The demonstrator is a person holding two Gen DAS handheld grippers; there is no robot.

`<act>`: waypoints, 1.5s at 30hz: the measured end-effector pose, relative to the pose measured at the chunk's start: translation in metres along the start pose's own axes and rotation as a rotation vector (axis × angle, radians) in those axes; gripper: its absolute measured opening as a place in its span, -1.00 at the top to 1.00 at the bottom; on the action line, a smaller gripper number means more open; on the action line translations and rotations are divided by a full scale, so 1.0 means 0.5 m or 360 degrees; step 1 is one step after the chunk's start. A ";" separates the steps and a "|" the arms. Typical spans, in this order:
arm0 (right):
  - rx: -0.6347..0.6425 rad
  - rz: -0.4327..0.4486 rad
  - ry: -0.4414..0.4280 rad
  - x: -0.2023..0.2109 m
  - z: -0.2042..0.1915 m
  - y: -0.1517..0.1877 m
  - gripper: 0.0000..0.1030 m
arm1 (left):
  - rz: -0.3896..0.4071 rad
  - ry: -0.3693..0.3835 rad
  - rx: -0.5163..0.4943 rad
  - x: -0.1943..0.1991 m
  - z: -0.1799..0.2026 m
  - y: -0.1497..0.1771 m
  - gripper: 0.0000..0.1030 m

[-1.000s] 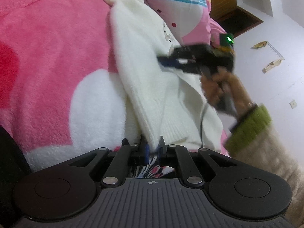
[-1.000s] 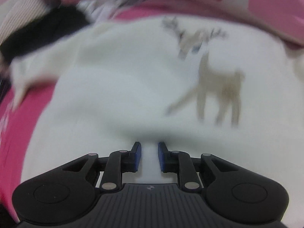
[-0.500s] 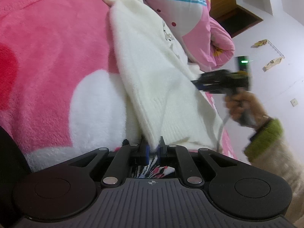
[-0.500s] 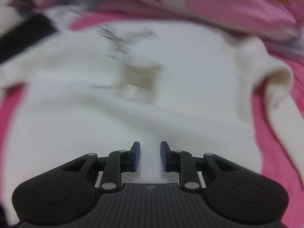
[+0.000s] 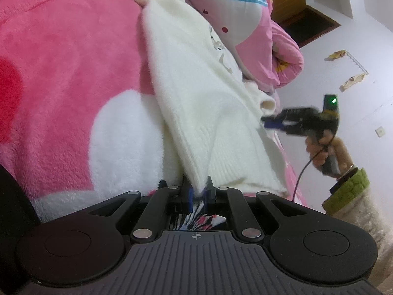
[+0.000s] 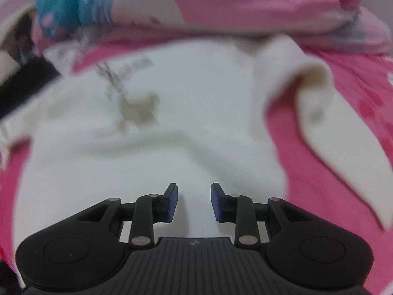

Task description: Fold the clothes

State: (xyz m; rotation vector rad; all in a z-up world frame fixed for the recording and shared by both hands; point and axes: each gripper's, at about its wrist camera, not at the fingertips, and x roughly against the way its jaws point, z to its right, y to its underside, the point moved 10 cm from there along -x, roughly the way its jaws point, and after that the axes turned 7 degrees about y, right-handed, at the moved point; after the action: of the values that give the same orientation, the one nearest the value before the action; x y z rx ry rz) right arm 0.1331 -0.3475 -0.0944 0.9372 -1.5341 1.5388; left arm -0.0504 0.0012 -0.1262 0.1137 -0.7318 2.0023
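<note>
Sweater [image 5: 196, 93]: cream knit, spread across the pink blanket [image 5: 61, 73]; a blurred tan deer print [image 6: 137, 108] on its front, seen from the right wrist.
Hem: one corner lifted off the blanket, pulled toward the left gripper [image 5: 199, 193]; ribbed edge hangs beside it.
Left gripper: jaws narrow, pinching that hem corner between the blue pads.
Right gripper [image 6: 194, 201]: jaws apart with a clear gap, nothing between them; sweater body lies under and ahead of the pads. Cannot tell if it touches the knit.
Right gripper from the left wrist [image 5: 272, 123]: held out at the sweater's far edge, near the rolled cuff [image 5: 267, 103]; motion-blurred.
Hand [image 5: 326, 152]: wrapped round the right gripper's handle, green cuff on a beige sleeve [image 5: 348, 191] below it.
Sleeve of sweater [image 6: 331, 132]: lies out to the right on the blanket, folded at the shoulder.
Quilt [image 5: 265, 41]: pink, with blue stripes, bunched behind the sweater.
Dark garment [image 6: 22, 83]: at the left edge, beside the sweater's other sleeve.
Patterned cloth [image 5: 196, 218]: striped scrap visible just under the left gripper.
</note>
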 end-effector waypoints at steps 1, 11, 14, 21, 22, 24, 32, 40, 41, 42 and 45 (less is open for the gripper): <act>-0.0006 -0.0027 0.0058 -0.023 0.018 0.002 0.40 | 0.0000 -0.0001 0.0001 0.000 0.000 0.000 0.85; -0.0410 0.0272 -0.0029 -0.003 0.111 -0.052 0.40 | -0.0006 -0.0005 0.0015 -0.002 0.001 0.000 0.83; -0.0511 0.0295 -0.0139 0.081 0.164 0.013 0.33 | -0.0012 0.0001 0.0032 -0.004 0.001 -0.002 0.83; -0.0730 0.0060 -0.0467 0.121 0.205 0.236 0.15 | -0.0026 0.0013 0.0071 -0.007 0.000 -0.006 0.83; -0.0746 0.0035 -0.0513 0.111 0.196 0.255 0.15 | -0.0029 0.0011 0.0078 -0.007 -0.001 -0.006 0.83; -0.0765 0.0020 -0.0597 0.097 0.177 0.287 0.15 | -0.0036 0.0001 0.0091 -0.007 0.000 -0.008 0.83; -0.0646 0.0200 -0.0673 0.112 0.148 0.310 0.63 | -0.0019 -0.0163 -0.0039 -0.012 0.019 -0.008 0.85; -0.0621 0.0410 -0.0605 0.177 0.156 0.324 0.86 | -0.0054 -0.0190 -0.0112 0.027 0.053 -0.017 0.91; -0.0626 0.0418 -0.0610 0.187 0.160 0.328 0.86 | -0.0058 -0.0173 -0.0110 0.036 0.057 -0.019 0.91; -0.0626 0.0422 -0.0616 0.194 0.161 0.334 0.86 | -0.0063 -0.0163 -0.0109 0.043 0.059 -0.021 0.91; -0.0615 0.0428 -0.0620 0.200 0.164 0.349 0.87 | -0.0093 -0.0185 -0.0121 0.045 0.053 -0.019 0.91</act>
State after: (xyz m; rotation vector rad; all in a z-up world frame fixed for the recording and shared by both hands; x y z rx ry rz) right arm -0.0688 -0.4267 -0.0818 0.8612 -2.2166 1.2060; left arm -0.0604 0.0076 -0.0922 0.2061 -0.8681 1.9218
